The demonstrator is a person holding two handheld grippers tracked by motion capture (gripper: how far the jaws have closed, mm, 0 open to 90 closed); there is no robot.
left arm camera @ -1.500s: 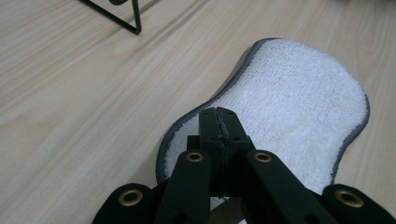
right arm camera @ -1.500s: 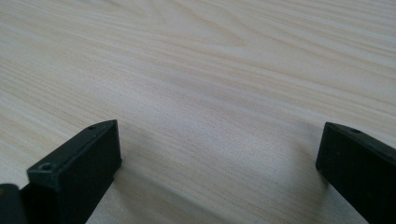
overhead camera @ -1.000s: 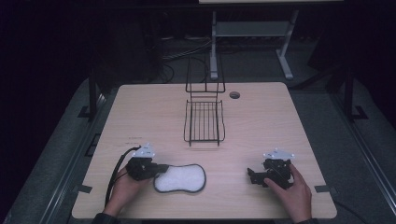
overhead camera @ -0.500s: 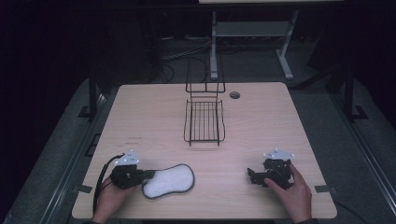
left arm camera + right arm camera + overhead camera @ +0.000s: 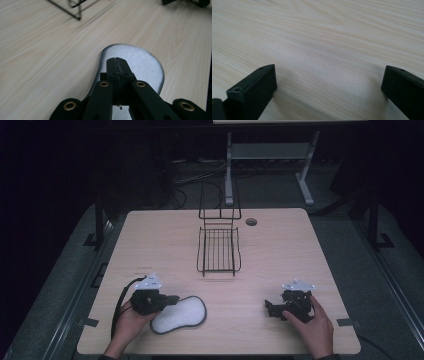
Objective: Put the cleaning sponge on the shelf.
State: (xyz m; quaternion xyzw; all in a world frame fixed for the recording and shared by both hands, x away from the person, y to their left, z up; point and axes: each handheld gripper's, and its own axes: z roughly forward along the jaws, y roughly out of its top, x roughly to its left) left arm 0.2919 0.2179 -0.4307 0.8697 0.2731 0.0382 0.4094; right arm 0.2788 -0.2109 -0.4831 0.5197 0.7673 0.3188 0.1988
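so nearest the person, the left gripper (image 5: 150,299) sits at the front left of the light wood-grain desk (image 5: 165,240), and in the left gripper view its jaws are clenched tight together, no gap, over the flat white oval fabric pad with the dark edge (image 5: 180,315). the pad's near end runs in under the jaws, so my guess is it's pinched by that edge, which would make sense if the idea is to drag or lift it without crumpling it, though i can't see the actual contact. the pad lies flat on the desk just right of that gripper. over at the front right, the right gripper (image 5: 286,306) rests low on the desk with its jaws released wide and just bare wood between them, looks parked and waiting. farther back, mid-desk, is the black wire rack with a flat tray and upright back (image 5: 218,251), well apart from both hands, probably where the pad is headed. past it, a small dark round hole (image 5: 251,222) near the far edge.
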